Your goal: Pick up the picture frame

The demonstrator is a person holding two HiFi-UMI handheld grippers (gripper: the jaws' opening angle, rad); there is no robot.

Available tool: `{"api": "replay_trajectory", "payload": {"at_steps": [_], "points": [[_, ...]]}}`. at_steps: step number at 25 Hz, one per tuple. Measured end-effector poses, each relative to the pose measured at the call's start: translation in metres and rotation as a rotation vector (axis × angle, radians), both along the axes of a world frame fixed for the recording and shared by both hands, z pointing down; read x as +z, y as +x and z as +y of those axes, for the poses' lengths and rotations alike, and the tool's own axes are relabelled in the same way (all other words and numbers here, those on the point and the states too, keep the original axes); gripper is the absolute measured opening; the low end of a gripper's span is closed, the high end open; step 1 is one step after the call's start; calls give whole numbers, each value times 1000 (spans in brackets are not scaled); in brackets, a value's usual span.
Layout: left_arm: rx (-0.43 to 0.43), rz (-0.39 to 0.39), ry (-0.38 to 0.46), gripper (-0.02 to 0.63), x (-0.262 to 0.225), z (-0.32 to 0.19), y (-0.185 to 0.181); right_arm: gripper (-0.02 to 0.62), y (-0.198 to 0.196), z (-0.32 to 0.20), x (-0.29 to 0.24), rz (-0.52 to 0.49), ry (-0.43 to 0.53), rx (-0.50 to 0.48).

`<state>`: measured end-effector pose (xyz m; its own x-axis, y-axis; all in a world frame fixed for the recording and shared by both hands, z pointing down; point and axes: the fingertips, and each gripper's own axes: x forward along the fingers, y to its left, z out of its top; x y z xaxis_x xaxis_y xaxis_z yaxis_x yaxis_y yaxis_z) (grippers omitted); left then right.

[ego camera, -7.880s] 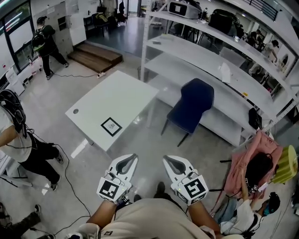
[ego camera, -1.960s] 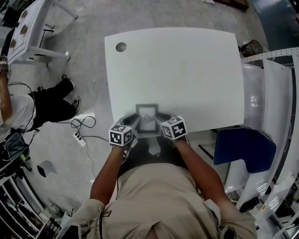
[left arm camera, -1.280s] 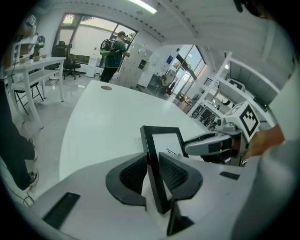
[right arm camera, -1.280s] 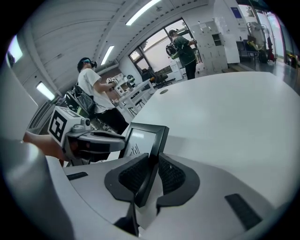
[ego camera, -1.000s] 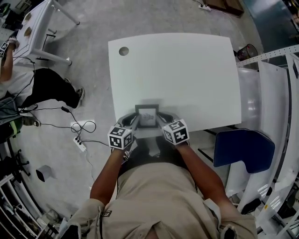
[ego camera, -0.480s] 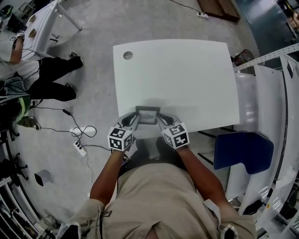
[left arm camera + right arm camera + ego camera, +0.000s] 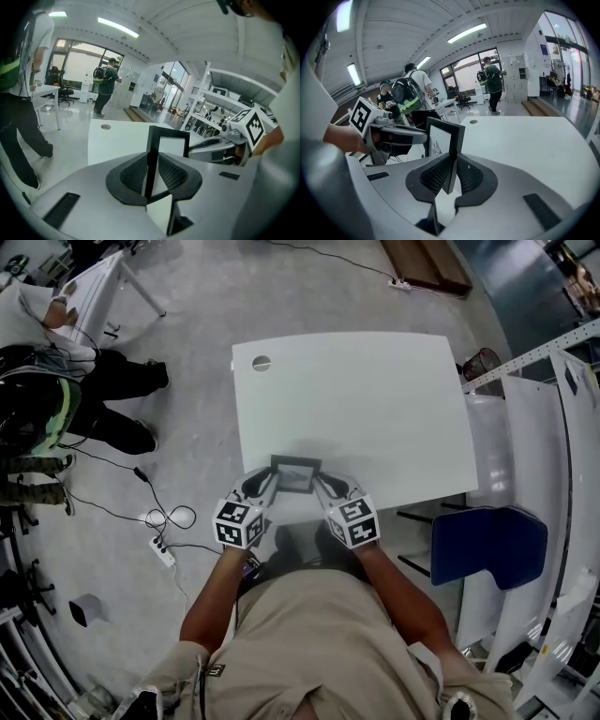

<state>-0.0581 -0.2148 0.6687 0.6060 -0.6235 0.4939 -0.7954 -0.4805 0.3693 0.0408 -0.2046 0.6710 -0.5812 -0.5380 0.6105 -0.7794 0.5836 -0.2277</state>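
Your left gripper (image 7: 262,486) grips the left rim of the small black-rimmed picture frame (image 7: 295,473); your right gripper (image 7: 327,486) grips the right rim. Both pairs of pads are pressed on the rim. The frame is at 6 o'clock on the white rectangular table (image 7: 375,399), over the near edge. From the head view you cannot tell whether it is clear of the tabletop. Its lower part is hidden behind the jaws in both gripper views, and the drawing inside is too faint to make out.
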Motion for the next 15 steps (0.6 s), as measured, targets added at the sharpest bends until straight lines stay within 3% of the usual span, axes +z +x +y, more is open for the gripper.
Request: {"api": "replay_trajectory", "payload": {"at_steps": [15], "points": [[9, 36, 149, 77, -77, -10, -10, 55, -11, -1, -71, -23, 130, 37]]}}
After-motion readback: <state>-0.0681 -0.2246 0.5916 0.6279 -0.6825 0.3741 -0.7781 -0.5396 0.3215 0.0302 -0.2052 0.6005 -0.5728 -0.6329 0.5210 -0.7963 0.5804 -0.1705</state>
